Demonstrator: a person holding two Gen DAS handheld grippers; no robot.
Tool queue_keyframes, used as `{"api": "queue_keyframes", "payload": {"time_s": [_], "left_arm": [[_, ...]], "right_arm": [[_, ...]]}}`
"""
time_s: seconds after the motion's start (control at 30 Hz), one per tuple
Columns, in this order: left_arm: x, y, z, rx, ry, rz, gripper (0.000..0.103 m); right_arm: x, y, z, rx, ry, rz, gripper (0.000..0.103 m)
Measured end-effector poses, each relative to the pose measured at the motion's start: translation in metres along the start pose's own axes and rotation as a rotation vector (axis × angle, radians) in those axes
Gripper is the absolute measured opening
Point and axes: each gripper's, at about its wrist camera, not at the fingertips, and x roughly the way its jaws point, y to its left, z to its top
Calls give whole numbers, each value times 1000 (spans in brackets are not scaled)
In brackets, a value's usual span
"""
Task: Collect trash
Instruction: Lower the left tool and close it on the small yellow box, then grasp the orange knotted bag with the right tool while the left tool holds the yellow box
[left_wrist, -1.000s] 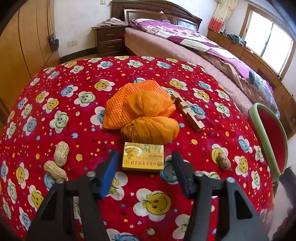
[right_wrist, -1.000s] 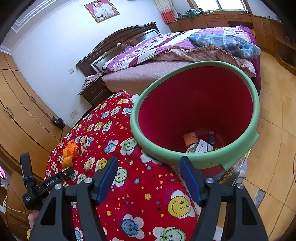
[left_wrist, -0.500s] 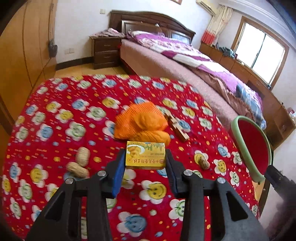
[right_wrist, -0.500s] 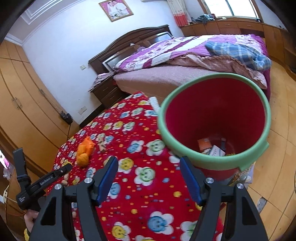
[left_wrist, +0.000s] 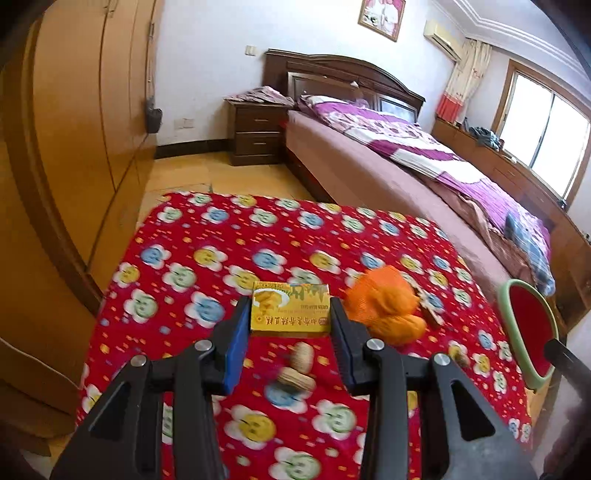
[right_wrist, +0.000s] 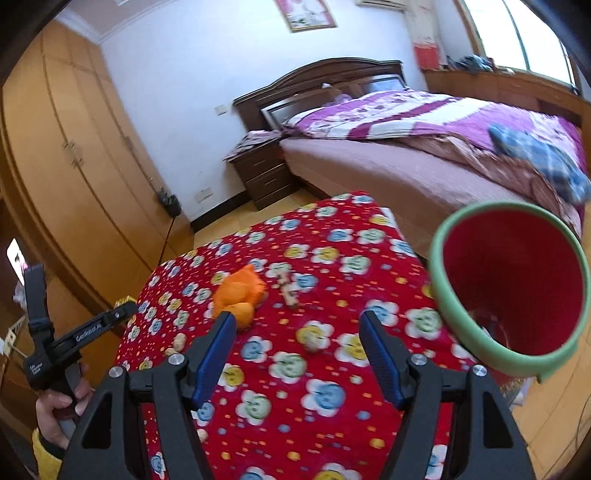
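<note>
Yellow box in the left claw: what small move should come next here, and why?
Probably carry the yellow box rightward toward the red bin. The left claw is shut on the yellow box, which appears lifted off the red tablecloth, and the red bin stands open at the table's right edge. The right claw is open and holds nothing.

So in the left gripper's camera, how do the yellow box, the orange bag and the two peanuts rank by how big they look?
1. Orange bag and yellow box: near equal, and the box is lifted closer to the camera, so unranked.
2. Two peanuts: each clearly smallest, alike in size.
</note>
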Motion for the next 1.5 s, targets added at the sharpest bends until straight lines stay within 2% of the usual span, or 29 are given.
{"api": "queue_keyframes", "payload": {"time_s": [0.27, 0.53, 0.77, 0.93, 1.07, 1.13, 1.2, 1.23, 1.3, 1.5], "left_arm": [[29, 32, 1, -45, 11, -4, 41], [67, 34, -11, -76, 56, -36, 41], [69, 30, -13, -59, 25, -61, 41], [68, 23, -16, -36, 31, -112, 41], [62, 20, -19, -26, 20, -126, 41], [61, 20, -21, -33, 23, -150, 41], [63, 18, -22, -41, 40, -176, 41], [64, 16, -23, -36, 45, -178, 41], [64, 13, -24, -32, 51, -185, 41], [63, 8, -27, -21, 25, -154, 41]], "right_arm": [[37, 35, -2, -21, 51, 11, 72], [88, 47, -10, -7, 122, 5, 72], [129, 56, -10, -7, 169, -11, 72], [148, 57, -14, 21, 171, -20, 71], [159, 57, -17, 42, 180, -5, 58], [163, 59, -21, 32, 183, 12, 55], [163, 63, -22, 2, 167, 35, 39], [165, 64, -23, 7, 172, 64, 38], [167, 66, -25, 11, 182, 101, 29], [154, 73, -29, -11, 158, 127, 26]]}}
